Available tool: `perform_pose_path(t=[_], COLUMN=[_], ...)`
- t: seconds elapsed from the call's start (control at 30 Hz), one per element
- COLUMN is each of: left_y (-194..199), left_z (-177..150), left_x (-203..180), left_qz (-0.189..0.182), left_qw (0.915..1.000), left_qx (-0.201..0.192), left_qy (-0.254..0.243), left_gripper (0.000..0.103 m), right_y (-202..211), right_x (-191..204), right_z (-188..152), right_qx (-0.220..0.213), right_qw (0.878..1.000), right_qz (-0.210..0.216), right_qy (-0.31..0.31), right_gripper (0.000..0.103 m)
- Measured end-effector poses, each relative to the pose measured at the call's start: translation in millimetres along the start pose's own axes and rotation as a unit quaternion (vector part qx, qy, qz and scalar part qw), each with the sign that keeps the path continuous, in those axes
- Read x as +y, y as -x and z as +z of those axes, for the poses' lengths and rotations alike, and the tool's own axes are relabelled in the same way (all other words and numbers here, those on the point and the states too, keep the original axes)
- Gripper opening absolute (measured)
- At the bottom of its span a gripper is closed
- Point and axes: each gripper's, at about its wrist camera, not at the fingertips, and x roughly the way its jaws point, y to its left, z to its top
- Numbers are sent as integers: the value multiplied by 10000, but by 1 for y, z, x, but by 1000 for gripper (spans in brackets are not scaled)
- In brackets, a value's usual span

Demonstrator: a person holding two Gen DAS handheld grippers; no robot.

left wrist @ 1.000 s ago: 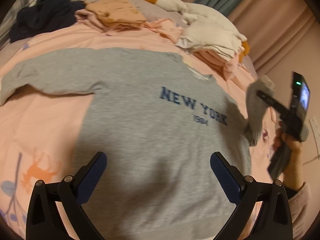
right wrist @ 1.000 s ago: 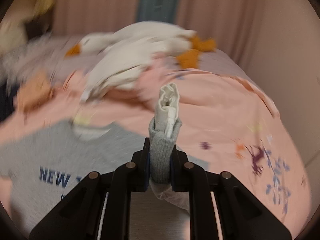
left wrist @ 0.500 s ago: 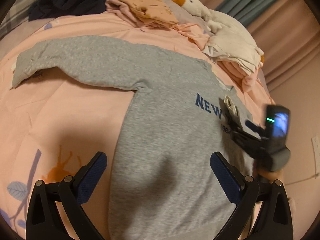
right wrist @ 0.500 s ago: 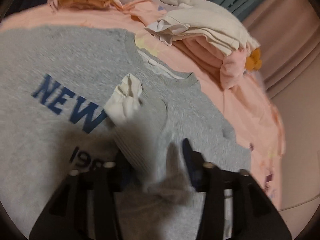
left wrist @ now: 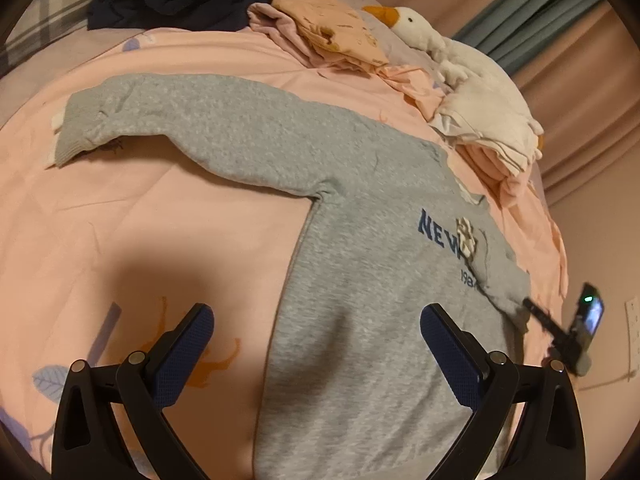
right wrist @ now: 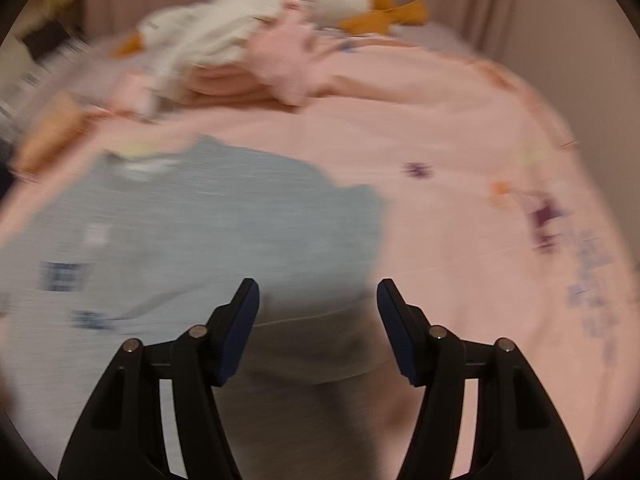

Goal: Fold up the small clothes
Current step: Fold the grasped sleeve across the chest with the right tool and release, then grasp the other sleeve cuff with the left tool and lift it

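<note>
Pink bedding [left wrist: 168, 216] supports a grey sweatshirt [left wrist: 360, 340], one sleeve folded across its chest; left gripper [left wrist: 316, 352] hovers above, fingers apart and empty. Right gripper [right wrist: 318, 322] has just been opening; nothing sits between its fingers.

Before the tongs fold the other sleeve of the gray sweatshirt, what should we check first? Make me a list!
1. One sleeve folded in: ok. It lies across the NEW YORK print on the gray sweatshirt.
2. Right tongs let go: ok. They stand open with nothing between them.
3. Left tongs ready: ok. Open and empty, over the sweatshirt's lower part.
4. Other sleeve free to grab: ok. It lies stretched out flat on the pink bedcover, nothing on it.
5. Body lying smooth: cannot tell. The hem is hidden by the tongs.
6. Folded clothes and goose plush out of the way: ok. They are beyond the collar.
</note>
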Motion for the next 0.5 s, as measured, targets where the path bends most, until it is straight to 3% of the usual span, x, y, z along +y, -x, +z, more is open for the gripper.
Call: perform_pose_path(t=[0.03,0.07,0.13,0.17,0.23,0.4,0.5], left_y=[1,1,2,3,3,0,-2], left_z=[0,1,1,2,3,5,8], left_x=[1,2,4,4,3,0,3], left_qz=[20,56,117,134,173,211,226], left_qw=[10000,10000,9999,9999,9998,9998,9997], left_qx=[-8,-13,-17,-21,-16,4,9], left_qy=[19,37,58,59,41,2,52], left_gripper=[102,102,102,102,102,102,102], right_y=[-11,-17,-33,-36,-38,-37,-40], right_x=[2,1,-6,-9,-11,-42,-71], right_z=[-1,-1,-5,-5,-5,-4,-11], right_qx=[129,240,533,515,424,291,266], right_qw=[9996,9995,9973,9965,9948,9824,9623], right_qz=[-253,-216,276,395,621,1240,1654], right_qy=[45,-14,-418,-524,-683,-1367,-2145], right_gripper=[45,39,28,28,13,9,9])
